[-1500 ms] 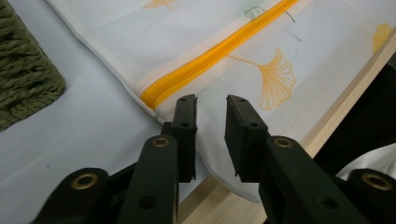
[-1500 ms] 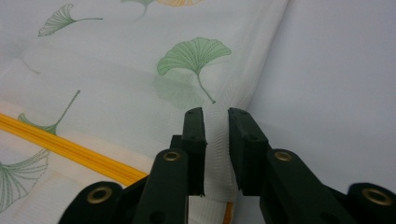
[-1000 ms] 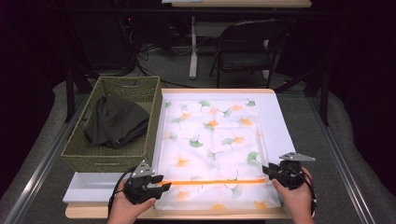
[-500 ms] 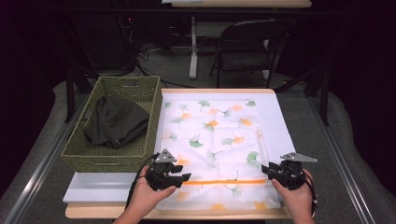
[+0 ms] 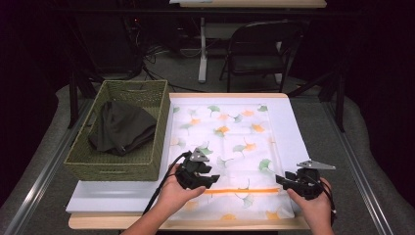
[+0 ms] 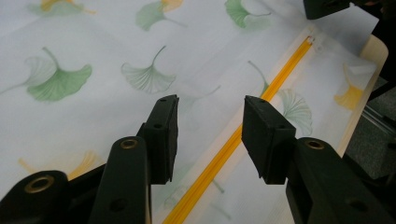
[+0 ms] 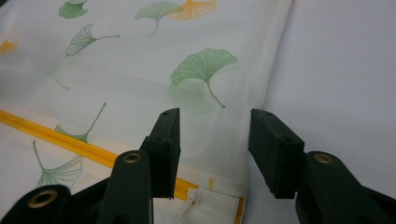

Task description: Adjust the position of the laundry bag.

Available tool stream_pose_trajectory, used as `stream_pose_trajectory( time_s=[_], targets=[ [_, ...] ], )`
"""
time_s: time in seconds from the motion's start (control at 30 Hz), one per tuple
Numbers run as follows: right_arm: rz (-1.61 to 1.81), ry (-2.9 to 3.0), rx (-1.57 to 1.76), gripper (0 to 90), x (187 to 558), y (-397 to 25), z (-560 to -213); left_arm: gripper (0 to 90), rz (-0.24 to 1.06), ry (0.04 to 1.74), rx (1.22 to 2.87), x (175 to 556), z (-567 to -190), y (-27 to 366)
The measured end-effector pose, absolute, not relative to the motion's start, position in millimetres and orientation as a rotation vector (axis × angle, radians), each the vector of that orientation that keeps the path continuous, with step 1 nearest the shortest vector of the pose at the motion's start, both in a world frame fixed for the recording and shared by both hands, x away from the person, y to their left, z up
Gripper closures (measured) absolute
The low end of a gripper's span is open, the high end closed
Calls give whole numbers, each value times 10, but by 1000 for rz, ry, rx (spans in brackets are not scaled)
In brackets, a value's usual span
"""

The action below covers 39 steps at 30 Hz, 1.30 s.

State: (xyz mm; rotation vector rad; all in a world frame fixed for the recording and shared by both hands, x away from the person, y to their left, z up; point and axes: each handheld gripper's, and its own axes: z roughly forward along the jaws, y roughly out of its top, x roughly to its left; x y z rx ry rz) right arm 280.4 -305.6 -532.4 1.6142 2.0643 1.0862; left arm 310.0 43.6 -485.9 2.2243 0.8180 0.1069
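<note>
A white cloth cover (image 5: 230, 137) printed with green and orange ginkgo leaves lies flat on the table. An orange zipper (image 5: 244, 190) runs across its near end. My left gripper (image 5: 214, 179) hovers open over the zipper's left part, and the zipper (image 6: 280, 79) passes between its jaws. My right gripper (image 5: 279, 180) stands open at the cover's right edge, low over the cloth near the zipper's end (image 7: 56, 135). Neither gripper holds anything. In the left gripper view, part of the right gripper (image 6: 327, 7) shows at the top right.
A woven green basket (image 5: 122, 166) with a dark cloth (image 5: 120, 128) in it stands at the table's left. A white sheet (image 5: 107, 198) covers the tabletop under the cover. A folding chair (image 5: 259, 44) stands beyond the far edge.
My left gripper has moved right and forward from the table's front left onto the cover, over the zipper. The right gripper has stayed in place.
</note>
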Motion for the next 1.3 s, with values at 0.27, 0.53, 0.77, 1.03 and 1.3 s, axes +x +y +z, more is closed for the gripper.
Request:
stream_pose_trajectory(
  time_s=[0.27,0.53,0.77,1.03,1.3],
  targets=[
    [1096,2042,1672,580,2818,-3173,-5342,593,95,765,2244,3158,-4868,146],
    [1107,2036,1732,600,2816,-3239,-5385,583,56,769,2251,3215,-4967,1],
    [1135,2066,1785,609,2826,-3256,-5434,575,70,766,2262,3180,-5015,-77],
    [1119,2089,1811,617,2822,-3262,-5460,584,41,757,2267,3209,-5066,-139],
    [1122,2106,1817,618,2815,-3257,-5488,584,34,734,2304,3177,-5242,-302]
  ],
)
